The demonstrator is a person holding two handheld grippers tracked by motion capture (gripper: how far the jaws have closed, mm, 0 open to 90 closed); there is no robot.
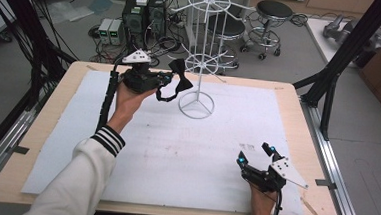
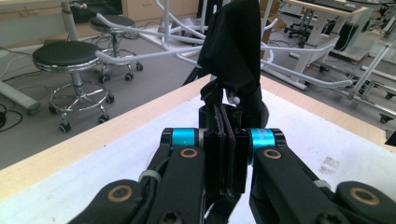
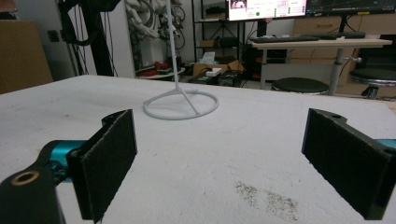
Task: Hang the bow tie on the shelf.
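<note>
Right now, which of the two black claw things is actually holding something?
The left gripper, at the far left of the table near the white wire stand. Its jaws are clamped on a black bow tie, while the right gripper rests wide open with nothing between its jaws.

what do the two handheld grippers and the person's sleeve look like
Both the left gripper and the right gripper are black, with cyan rings near the jaws, brass-coloured pivot pins and flat, dark, textured pads. Each carries a grey three-cornered plate on top and trails a black cable. The left forearm wears a white sleeve with a black-and-white striped cuff.
</note>
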